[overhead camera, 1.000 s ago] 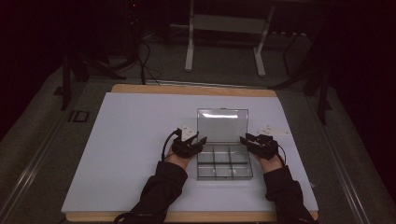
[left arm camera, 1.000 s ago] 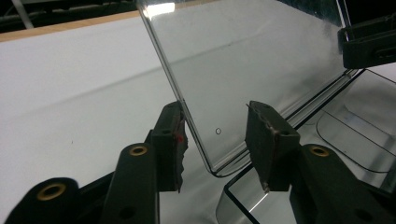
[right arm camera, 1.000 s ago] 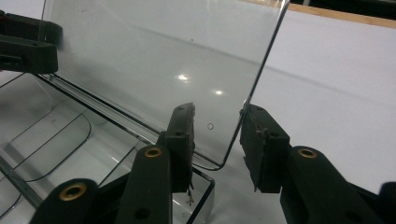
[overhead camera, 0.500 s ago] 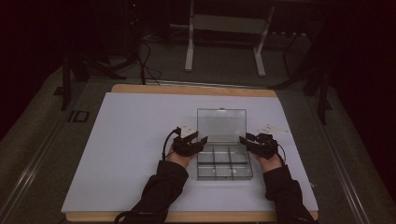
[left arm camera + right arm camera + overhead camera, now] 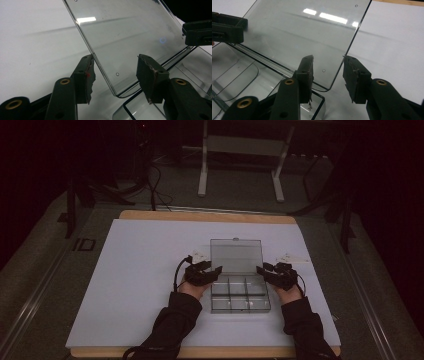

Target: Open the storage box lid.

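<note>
The clear plastic compartment box (image 5: 239, 295) lay on the white worktop (image 5: 140, 270), between the two hand-held grippers. Its transparent lid (image 5: 236, 256) was swung open and leaned back on the far side of the box, beyond both sets of jaws.

The left hand-held gripper (image 5: 214, 271) was positioned at the left rear corner of the box, just beside the hinge line. In the left gripper view, the left hand-held gripper (image 5: 115, 68) had its jaws spread, one on each side of the lid's (image 5: 130, 37) lower rounded corner. The left jaw stood at or very near the lid's side edge; contact could not be confirmed. The right jaw stood apart from the lid face.

The right hand-held gripper (image 5: 264, 270) was positioned at the right rear corner of the box, opposite the left one. In the right gripper view, the right hand-held gripper (image 5: 328, 70) also had its jaws spread, straddling the lid's (image 5: 307, 32) lower corner, with neither pad clearly pressed against the plastic. The divided tray of the box (image 5: 237, 75) lay to the left of and below these jaws.

Each gripper view showed the tip of the opposite gripper at the far end of the lid.
</note>
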Tool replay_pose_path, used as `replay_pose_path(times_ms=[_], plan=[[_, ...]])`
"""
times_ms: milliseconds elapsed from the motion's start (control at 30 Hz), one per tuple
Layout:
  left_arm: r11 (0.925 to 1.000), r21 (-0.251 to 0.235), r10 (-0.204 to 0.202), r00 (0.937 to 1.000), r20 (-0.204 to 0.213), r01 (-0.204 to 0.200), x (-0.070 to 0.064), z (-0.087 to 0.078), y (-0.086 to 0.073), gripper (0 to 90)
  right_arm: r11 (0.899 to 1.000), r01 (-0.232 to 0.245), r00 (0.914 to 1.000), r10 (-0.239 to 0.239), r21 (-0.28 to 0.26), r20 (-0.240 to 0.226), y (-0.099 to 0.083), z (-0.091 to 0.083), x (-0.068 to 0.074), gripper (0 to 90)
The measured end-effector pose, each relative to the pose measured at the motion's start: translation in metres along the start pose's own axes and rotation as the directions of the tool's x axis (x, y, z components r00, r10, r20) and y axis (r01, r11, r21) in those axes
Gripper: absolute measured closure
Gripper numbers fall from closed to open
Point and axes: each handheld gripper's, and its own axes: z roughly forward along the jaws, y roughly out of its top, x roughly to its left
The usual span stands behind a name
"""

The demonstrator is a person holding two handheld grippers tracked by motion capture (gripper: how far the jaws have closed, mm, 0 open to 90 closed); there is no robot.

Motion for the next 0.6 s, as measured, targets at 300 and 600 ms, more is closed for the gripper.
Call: replay_pose_path(times_ms=[300, 600], plan=[[0.9999, 0.004, -0.014, 0.9998, 0.012, 0.014, 0.0008, 0.0014, 0.0, 44.7, 1.0, -0.023, 0.9996, 0.023, 0.009, -0.013, -0.0015, 0.0032, -0.0007, 60.9], [1.0, 0.004, -0.009, 0.9991, 0.041, 0.009, 0.0043, 0.0005, 0.0, 43.8, 0.999, -0.019, 0.9997, 0.019, 0.027, -0.015, 0.002, 0.0027, -0.0022, 55.4]])
